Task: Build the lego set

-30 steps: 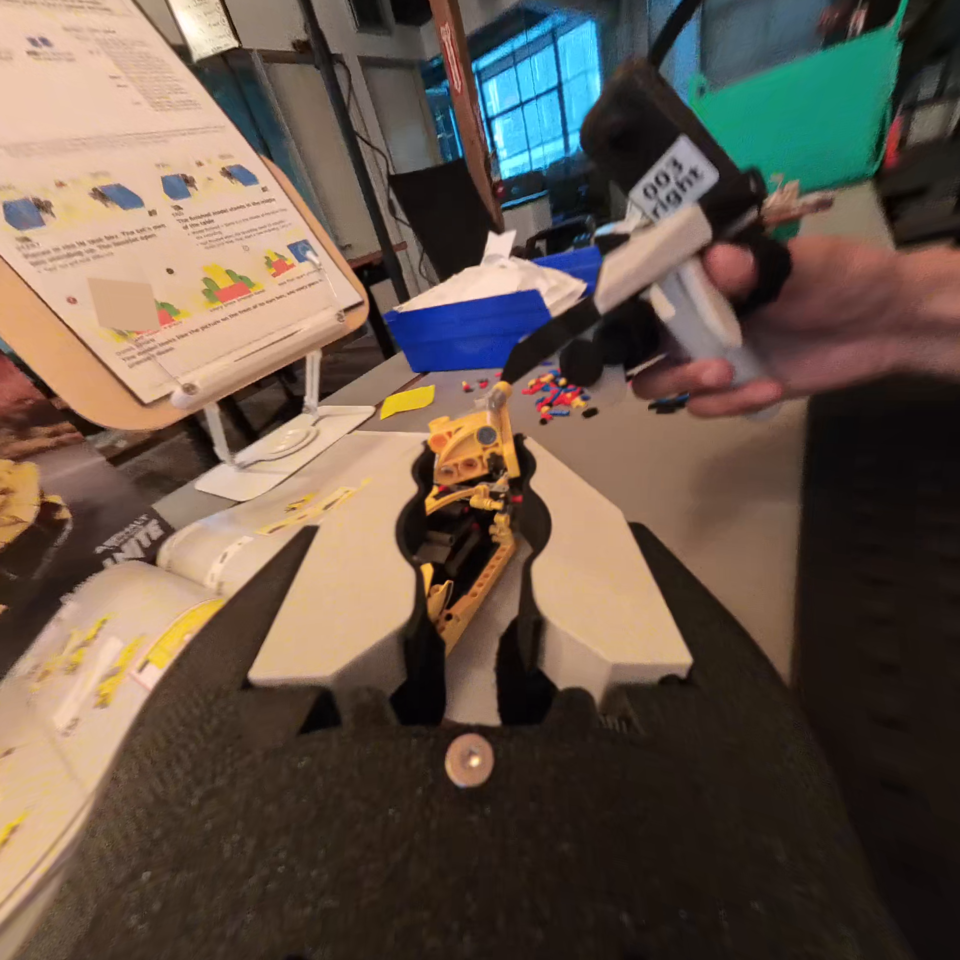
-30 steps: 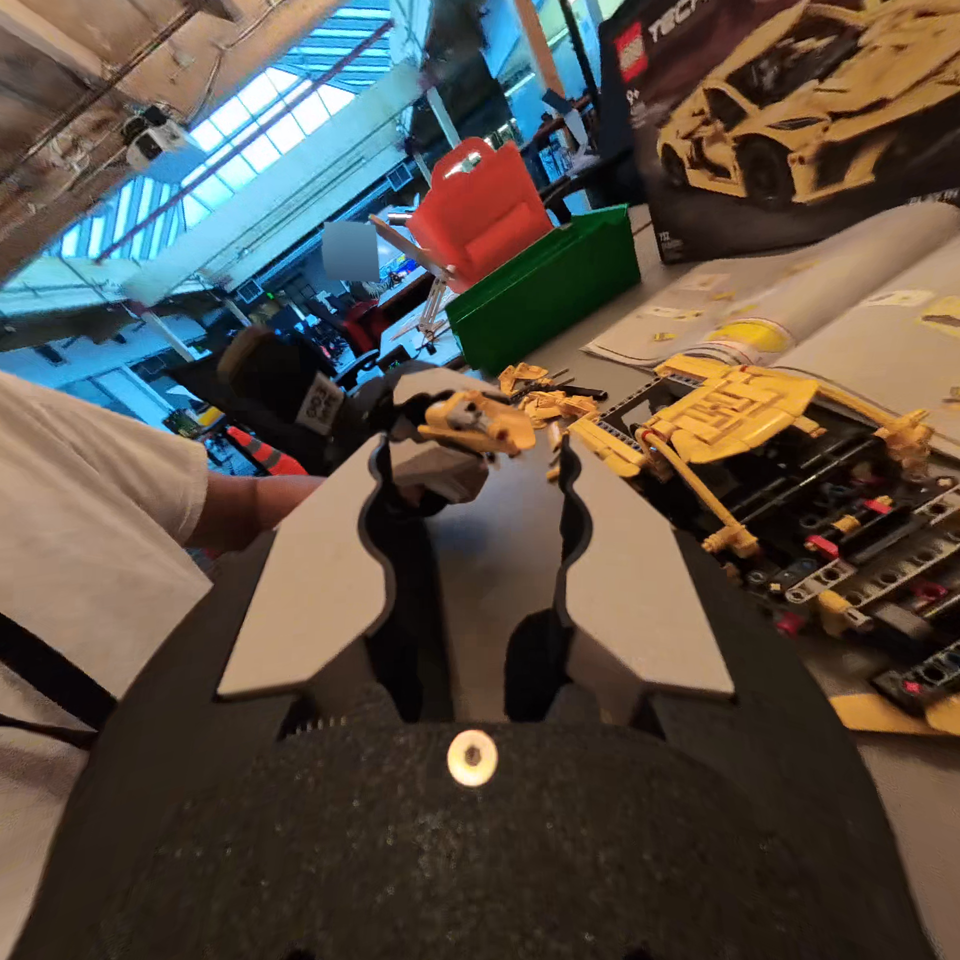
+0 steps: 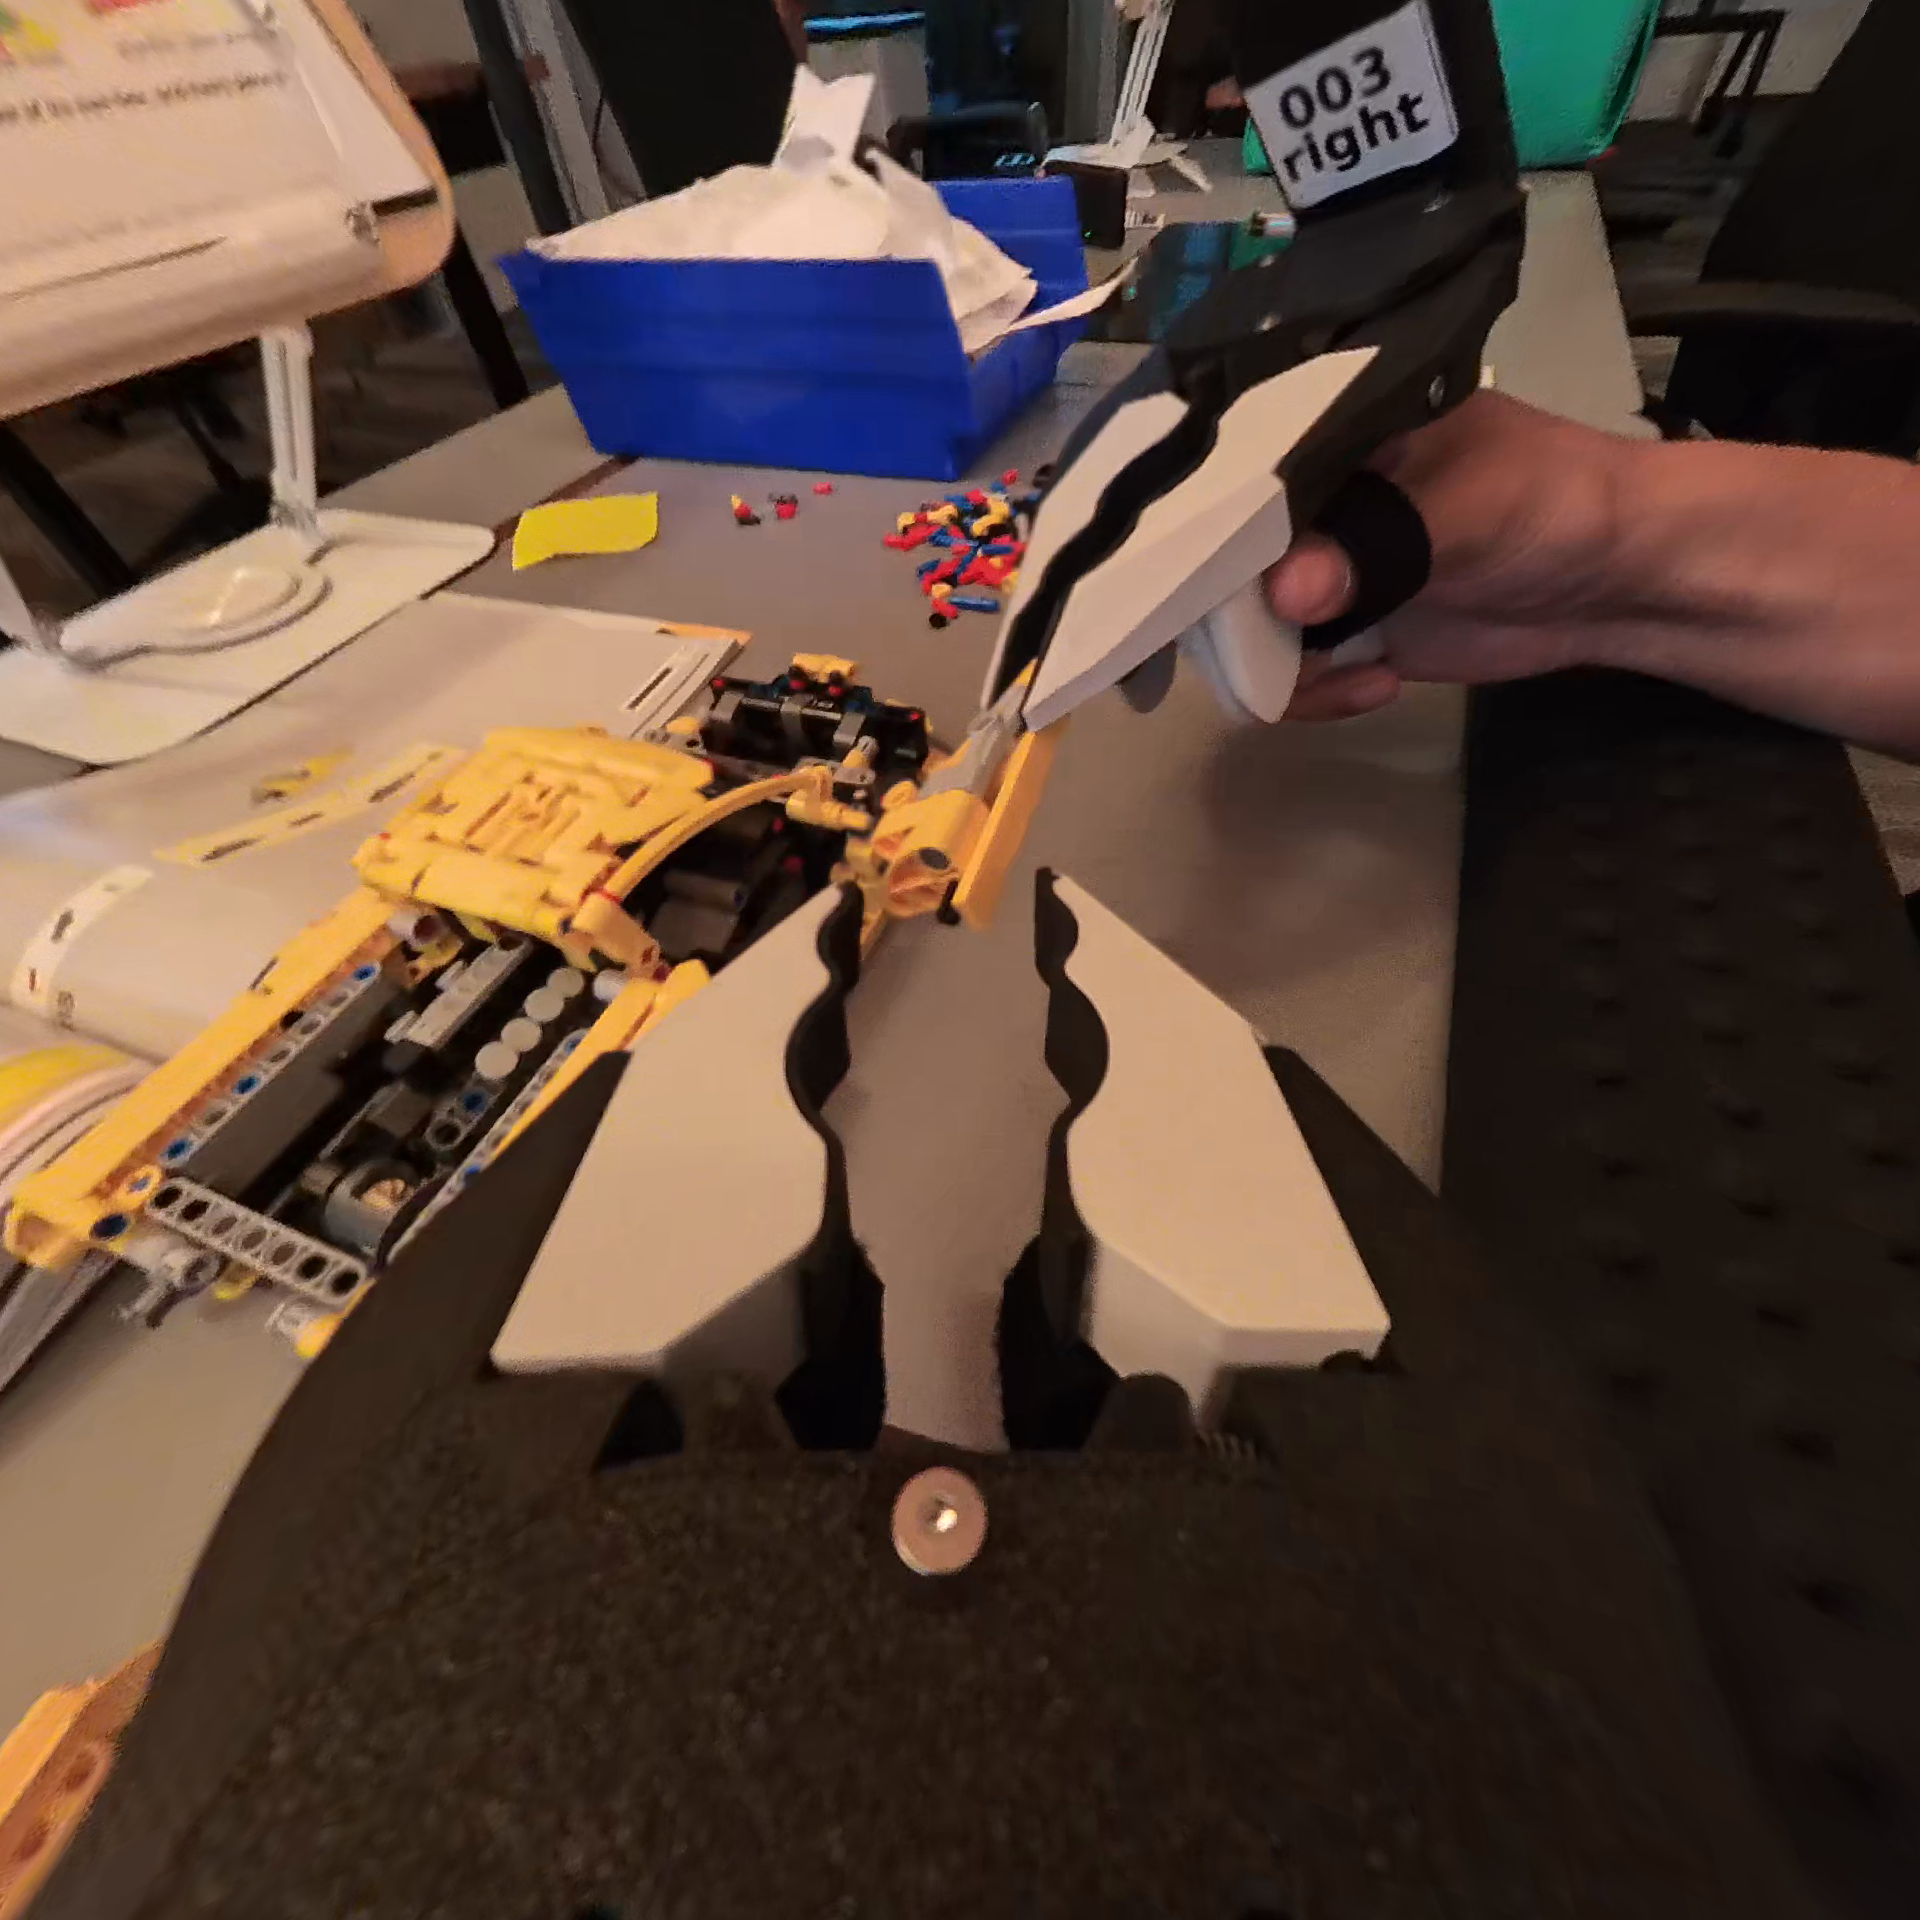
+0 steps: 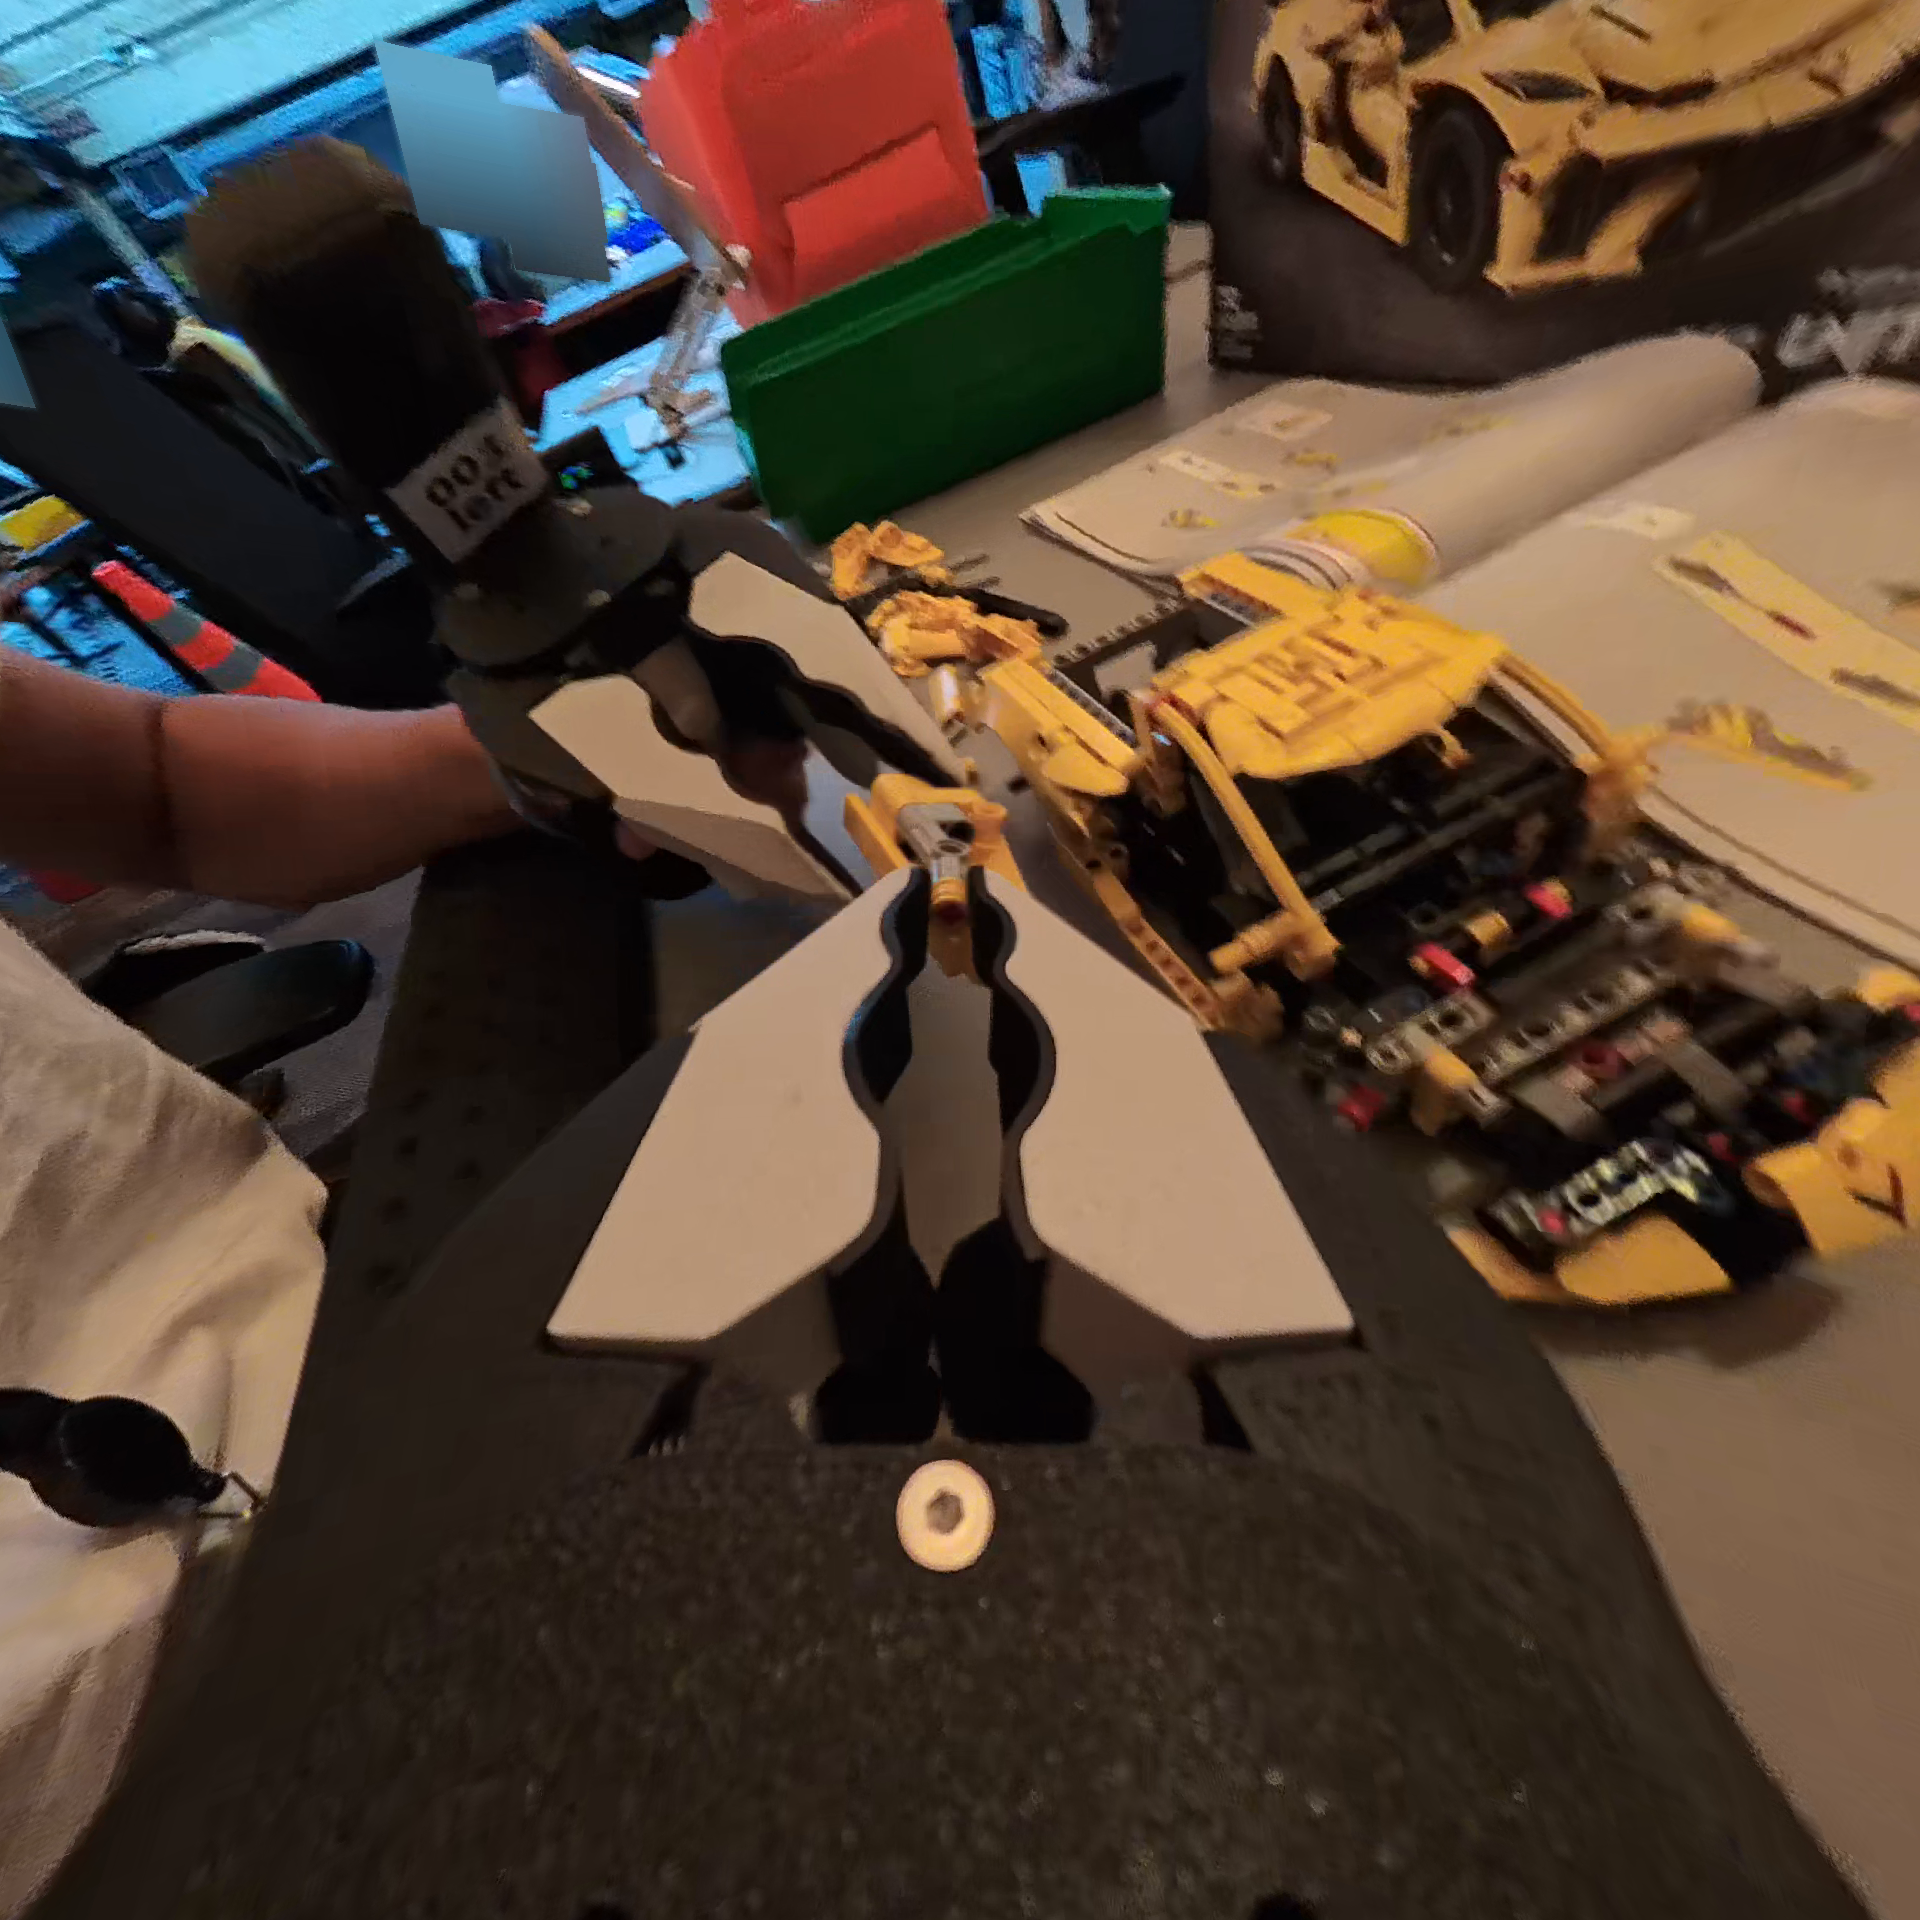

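Right hand-held gripper (image 4: pixel 948 896): I see its jaws nearly closed, pinching a grey pin on the small yellow sub-assembly (image 3: pixel 956 821). My left hand-held gripper (image 3: pixel 940 904) stands parted and holds nothing, its tips just beside that piece. The sub-assembly sits at the near edge of the yellow car model (image 4: pixel 1340 748), which rests on the counter (image 3: pixel 1247 831) beside the open instruction booklet (image 4: pixel 1704 582).

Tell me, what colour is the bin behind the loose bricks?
Blue bin, with white paper inside; the left wrist view shows it best.
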Motion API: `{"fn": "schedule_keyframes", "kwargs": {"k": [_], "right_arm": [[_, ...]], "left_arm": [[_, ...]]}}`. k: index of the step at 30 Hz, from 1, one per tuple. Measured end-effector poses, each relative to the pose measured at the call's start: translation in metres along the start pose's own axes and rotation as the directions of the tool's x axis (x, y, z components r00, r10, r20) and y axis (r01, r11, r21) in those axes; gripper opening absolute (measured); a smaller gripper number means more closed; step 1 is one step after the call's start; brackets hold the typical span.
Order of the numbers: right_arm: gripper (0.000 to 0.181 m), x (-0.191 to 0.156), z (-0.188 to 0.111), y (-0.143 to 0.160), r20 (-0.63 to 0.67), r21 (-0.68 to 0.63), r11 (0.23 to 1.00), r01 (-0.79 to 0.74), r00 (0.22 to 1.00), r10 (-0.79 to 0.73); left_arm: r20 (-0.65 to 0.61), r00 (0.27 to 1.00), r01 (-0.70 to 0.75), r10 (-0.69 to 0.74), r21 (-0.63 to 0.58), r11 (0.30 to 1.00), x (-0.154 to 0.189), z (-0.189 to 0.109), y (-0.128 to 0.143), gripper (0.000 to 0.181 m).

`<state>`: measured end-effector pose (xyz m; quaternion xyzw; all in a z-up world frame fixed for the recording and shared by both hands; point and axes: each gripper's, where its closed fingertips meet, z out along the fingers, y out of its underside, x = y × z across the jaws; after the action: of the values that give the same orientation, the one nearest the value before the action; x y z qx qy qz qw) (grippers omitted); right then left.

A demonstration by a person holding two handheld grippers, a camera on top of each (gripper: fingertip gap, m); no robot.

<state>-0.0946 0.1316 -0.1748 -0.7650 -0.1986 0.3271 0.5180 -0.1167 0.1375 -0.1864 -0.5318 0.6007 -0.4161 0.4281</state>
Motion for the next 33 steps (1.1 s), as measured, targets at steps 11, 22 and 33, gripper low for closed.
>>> {"fn": "schedule_keyframes", "kwargs": {"k": [11, 22, 33], "right_arm": [[0.006, 0.014, 0.011, 0.064, -0.039, -0.332, 0.941, 0.057, 0.996, -0.074], [0.02, 0.018, 0.01, 0.074, -0.054, -0.395, 0.918, 0.016, 0.998, -0.041], [0.032, 0.124, -0.021, -0.094, -0.289, -0.185, 0.982, 0.033, 0.953, -0.087]], "left_arm": [[0.1, 0.994, 0.045, -0.042, -0.021, 0.999, -0.028, -0.008, 0.005, 0.032], [0.112, 0.976, 0.192, -0.187, -0.035, 0.981, -0.042, -0.011, 0.012, 0.033], [0.141, 0.957, 0.271, -0.254, -0.115, 0.956, -0.147, -0.017, -0.064, 0.033]]}}
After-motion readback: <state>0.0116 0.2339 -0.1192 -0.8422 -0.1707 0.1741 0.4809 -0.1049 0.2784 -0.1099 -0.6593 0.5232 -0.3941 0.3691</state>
